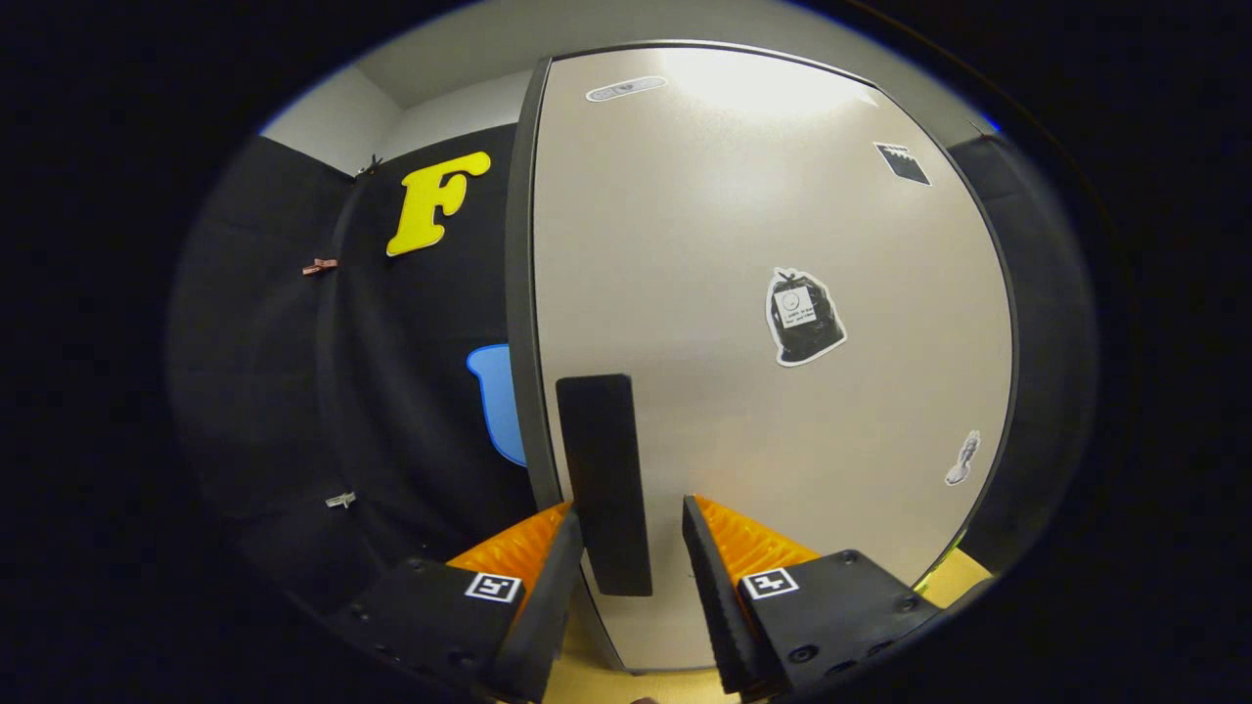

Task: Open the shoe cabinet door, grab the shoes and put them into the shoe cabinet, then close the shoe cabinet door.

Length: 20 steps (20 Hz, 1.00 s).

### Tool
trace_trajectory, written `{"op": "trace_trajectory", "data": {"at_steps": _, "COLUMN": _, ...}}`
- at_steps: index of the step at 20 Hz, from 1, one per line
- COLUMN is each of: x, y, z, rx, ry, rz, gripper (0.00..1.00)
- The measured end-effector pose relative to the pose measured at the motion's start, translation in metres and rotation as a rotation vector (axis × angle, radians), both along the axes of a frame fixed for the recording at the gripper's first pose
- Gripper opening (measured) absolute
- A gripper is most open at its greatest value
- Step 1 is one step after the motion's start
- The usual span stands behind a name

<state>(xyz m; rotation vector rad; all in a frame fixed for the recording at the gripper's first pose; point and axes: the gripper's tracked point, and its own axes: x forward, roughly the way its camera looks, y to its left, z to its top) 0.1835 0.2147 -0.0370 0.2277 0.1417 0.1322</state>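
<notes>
Black cloth hangs as the booth's wall on the left side, with a white wall and ceiling above it. Right in front stands the shoe cabinet door, big and pale with a dark rim. It looks closed, but the picture does not show this for sure. A bright patch of light shines near its top. Below the door there is a bit of yellow floor. Close to the door's left rim sits a tall black handle, standing upright. The hand-held gripper is open, and the lower part of the handle sits between its two fingers. The left finger tip looks very close to the handle's side, maybe touching it. The right finger stands a little apart from it, with pale door showing in the gap. So the fingers are not squeezing the handle. Four stickers are on the door. A black bag-shaped sticker is near the middle right. A small black square sticker is up high on the right. A long pale sticker is at the top left. A tiny pale sticker is low on the right. Two small clips hold the cloth on the left.
</notes>
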Motion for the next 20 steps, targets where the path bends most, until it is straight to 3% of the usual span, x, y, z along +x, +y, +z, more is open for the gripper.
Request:
{"op": "trace_trajectory", "data": {"at_steps": 1, "x": 0.003, "y": 0.004, "z": 0.002, "rx": -0.002, "ry": -0.003, "rz": 0.005, "gripper": 0.57}}
{"op": "trace_trajectory", "data": {"at_steps": 4, "x": 0.010, "y": 0.003, "z": -0.003, "rx": -0.062, "ry": -0.001, "rz": -0.033, "gripper": 0.41}}
{"op": "trace_trajectory", "data": {"at_steps": 9, "x": -0.004, "y": 0.003, "z": 0.001, "rx": -0.096, "ry": -0.014, "rz": 0.037, "gripper": 0.15}}
{"op": "trace_trajectory", "data": {"at_steps": 20, "x": -0.098, "y": -0.022, "z": 0.024, "rx": -0.048, "ry": -0.065, "rz": 0.147, "gripper": 0.15}}
